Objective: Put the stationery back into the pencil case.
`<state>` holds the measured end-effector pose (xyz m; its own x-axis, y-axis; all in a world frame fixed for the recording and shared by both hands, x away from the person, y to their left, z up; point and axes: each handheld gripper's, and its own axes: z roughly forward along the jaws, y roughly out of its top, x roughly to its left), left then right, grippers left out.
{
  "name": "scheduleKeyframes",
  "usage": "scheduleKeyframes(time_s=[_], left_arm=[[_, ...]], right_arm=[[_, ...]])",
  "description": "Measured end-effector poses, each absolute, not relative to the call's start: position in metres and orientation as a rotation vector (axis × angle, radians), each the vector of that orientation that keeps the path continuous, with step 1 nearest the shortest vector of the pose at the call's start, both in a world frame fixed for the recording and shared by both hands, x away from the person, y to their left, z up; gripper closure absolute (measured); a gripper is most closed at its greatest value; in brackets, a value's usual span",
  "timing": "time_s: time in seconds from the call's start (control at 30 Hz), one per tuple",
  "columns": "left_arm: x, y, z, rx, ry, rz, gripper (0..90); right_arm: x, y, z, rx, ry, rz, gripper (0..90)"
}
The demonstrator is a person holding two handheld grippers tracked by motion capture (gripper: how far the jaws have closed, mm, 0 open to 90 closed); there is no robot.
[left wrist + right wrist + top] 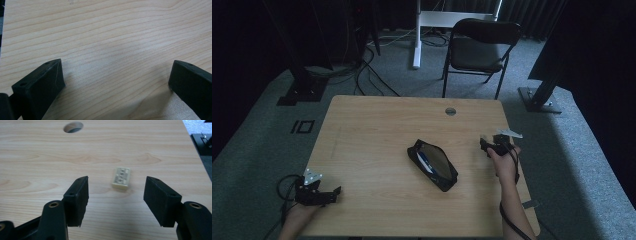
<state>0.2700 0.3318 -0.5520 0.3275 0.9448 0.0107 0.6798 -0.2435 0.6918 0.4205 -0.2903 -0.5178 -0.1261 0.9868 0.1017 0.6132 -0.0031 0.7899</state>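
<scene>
eraser (121, 178): small cream block, printed top, flat on table (37, 150) | right gripper (116, 195): jaws apart | left gripper (116, 77): jaws apart

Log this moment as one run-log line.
right gripper: open, short of eraser | left gripper: open, over bare table | pencil case: mid-table, unzipped

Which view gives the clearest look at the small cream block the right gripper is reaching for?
The right gripper view: the small cream block lies flat on the table, just ahead of the open right gripper, untouched. The high view shows it as a pale speck at most.
</scene>
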Motion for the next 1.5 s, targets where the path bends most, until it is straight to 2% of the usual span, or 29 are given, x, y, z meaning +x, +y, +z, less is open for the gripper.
scheduleKeyframes(time_s=[0.43,0.8,1.5], left_arm=[[0.270,0.332,-0.552,2.009,1.423,0.585,0.1],[0.270,0.332,-0.552,2.009,1.424,0.584,0.1],[0.270,0.332,-0.552,2.009,1.423,0.584,0.1]], right_arm=[[0.422,-0.306,-0.536,1.739,1.749,0.925,35.7],[0.431,-0.303,-0.542,1.761,1.728,0.954,36.7],[0.457,-0.288,-0.546,1.706,1.765,0.878,45.6]])
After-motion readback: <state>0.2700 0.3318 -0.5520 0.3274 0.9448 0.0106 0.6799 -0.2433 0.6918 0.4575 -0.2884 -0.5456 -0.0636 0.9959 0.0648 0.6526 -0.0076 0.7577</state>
